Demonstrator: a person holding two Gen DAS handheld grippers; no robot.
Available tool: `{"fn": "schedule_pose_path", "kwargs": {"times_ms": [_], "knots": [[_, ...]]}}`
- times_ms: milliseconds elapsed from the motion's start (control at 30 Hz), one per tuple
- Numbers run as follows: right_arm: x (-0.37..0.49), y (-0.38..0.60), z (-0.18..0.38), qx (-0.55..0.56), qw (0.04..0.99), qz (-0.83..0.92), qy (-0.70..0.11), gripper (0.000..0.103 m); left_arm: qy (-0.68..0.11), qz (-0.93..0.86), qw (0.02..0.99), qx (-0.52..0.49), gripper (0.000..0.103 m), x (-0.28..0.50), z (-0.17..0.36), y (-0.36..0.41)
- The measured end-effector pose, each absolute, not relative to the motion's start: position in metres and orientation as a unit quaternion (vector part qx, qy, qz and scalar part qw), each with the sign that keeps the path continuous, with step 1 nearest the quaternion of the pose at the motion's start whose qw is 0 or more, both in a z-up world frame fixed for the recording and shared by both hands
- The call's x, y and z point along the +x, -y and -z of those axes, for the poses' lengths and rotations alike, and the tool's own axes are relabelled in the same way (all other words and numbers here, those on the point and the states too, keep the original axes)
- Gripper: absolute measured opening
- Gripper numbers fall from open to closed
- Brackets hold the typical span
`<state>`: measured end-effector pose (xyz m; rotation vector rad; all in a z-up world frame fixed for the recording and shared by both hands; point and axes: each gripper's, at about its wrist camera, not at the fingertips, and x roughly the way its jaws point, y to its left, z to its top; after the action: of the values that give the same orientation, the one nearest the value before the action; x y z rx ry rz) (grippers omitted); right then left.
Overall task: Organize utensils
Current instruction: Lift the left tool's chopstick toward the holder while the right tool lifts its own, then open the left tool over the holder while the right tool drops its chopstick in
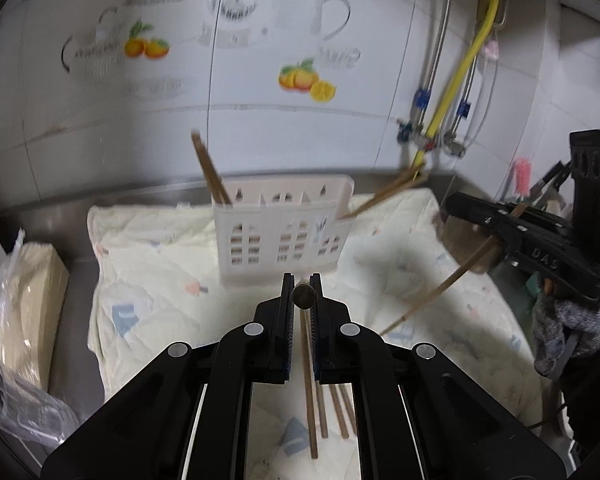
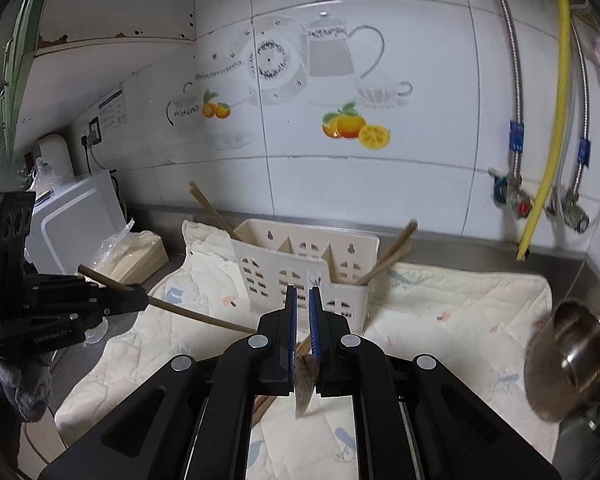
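A white slotted utensil holder (image 1: pixel 280 232) (image 2: pixel 304 264) stands on a pale quilted cloth (image 1: pixel 160 280) by the tiled wall. Brown chopsticks lean out of its left compartment (image 1: pixel 210 168) (image 2: pixel 212 208) and its right compartment (image 1: pixel 384 192) (image 2: pixel 388 256). My left gripper (image 1: pixel 302 284) (image 2: pixel 142 298) is shut on one chopstick (image 1: pixel 304 296) (image 2: pixel 196 314), lifted in front of the holder. My right gripper (image 2: pixel 303 292) (image 1: pixel 458 205) is shut on another chopstick (image 2: pixel 306 376) (image 1: pixel 440 284), held deep between its pads. Several loose chopsticks (image 1: pixel 336 412) (image 2: pixel 268 400) lie on the cloth beneath.
A steel cup (image 2: pixel 568 360) stands at the cloth's right edge. A bagged cream pack (image 1: pixel 24 320) lies on the steel counter to the left, with a white appliance (image 2: pixel 72 224) behind it. A yellow hose (image 2: pixel 556 120) and braided pipes hang down the wall at right.
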<state>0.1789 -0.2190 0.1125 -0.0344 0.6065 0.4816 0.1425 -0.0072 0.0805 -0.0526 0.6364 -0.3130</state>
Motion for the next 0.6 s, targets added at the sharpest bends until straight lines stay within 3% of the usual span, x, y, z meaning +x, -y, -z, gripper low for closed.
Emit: {"fn": "schedule_pose_path", "kwargs": {"times_ms": [333,600], "knots": [[0.205,0.218,-0.172,-0.024,0.941,-0.233,-0.244,0.006,-0.240,0.132,0.962,-0.009,0.006,0.152,-0.155,0.000],[0.237,0.212,-0.212,-0.027,0.958,-0.209,-0.196,0.006,-0.284,0.100,0.953,0.027,0.006,0.204,-0.141,0.001]]}}
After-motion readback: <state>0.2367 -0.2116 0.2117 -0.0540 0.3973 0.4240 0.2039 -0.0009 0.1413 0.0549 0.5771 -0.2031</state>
